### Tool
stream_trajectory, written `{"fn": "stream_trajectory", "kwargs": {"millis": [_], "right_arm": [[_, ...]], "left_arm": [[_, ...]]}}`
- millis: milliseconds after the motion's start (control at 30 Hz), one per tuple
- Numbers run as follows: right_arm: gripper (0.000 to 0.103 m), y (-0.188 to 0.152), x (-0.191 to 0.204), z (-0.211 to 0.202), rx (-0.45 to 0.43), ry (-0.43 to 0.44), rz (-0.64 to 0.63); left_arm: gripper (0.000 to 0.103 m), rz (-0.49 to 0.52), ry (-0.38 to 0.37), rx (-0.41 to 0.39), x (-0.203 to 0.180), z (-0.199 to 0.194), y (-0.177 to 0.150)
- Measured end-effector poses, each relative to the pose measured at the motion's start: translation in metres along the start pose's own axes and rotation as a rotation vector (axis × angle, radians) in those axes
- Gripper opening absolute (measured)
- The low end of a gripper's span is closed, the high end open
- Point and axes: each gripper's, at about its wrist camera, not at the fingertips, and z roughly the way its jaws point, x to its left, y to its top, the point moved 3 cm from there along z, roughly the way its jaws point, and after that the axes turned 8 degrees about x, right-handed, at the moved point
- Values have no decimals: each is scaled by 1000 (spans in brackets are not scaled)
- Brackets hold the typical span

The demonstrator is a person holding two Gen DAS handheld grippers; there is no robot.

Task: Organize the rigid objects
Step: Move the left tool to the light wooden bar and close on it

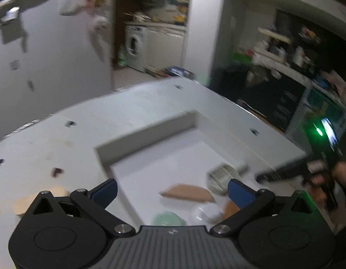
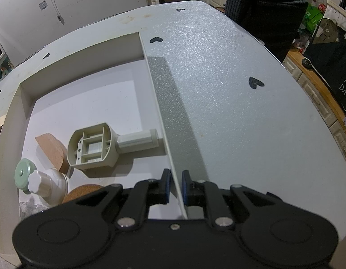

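As the sorting of hard items into the shallow white box (image 2: 83, 94) went on, the left gripper (image 1: 173, 190) was seen above the box with its blue-padded fingers (image 1: 105, 190) spread fully apart and nothing between them. The right gripper (image 2: 175, 187) was clamped almost shut on the box's thin upright side wall (image 2: 159, 116), apparently steadying it on the speckled white foam tabletop (image 2: 228, 89).

Already lying inside were a ribbed beige plastic fitting with a cylindrical stub (image 2: 99, 149), a flat tan leaf-shaped board (image 2: 52, 149), a pale green round lid (image 2: 24, 174), a white screw-capped plastic jar (image 2: 49, 187) and a round cork coaster (image 2: 83, 192). A pale wooden piece (image 1: 38, 201), blurred, was left outside on the tabletop; it was judged the likely next pick, calling for a reach left and a firm pinch across its flat faces.
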Motion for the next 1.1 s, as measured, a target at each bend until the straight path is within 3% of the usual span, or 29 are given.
{"fn": "stream_trajectory", "kwargs": {"millis": [200, 433, 567, 833, 967, 1100], "right_arm": [[13, 0, 0, 0, 0, 0, 0], [13, 0, 2, 0, 1, 1, -2], [13, 0, 1, 0, 1, 2, -1], [13, 1, 0, 1, 5, 3, 1], [13, 1, 0, 1, 6, 2, 4], [13, 1, 0, 1, 7, 3, 9]], "left_arm": [[103, -125, 166, -41, 47, 0, 8], [103, -125, 240, -48, 105, 20, 11], [103, -141, 217, -38, 144, 36, 10], [103, -209, 196, 85, 218, 77, -1], [103, -242, 211, 100, 240, 90, -5], [103, -273, 147, 119, 248, 101, -10]]}}
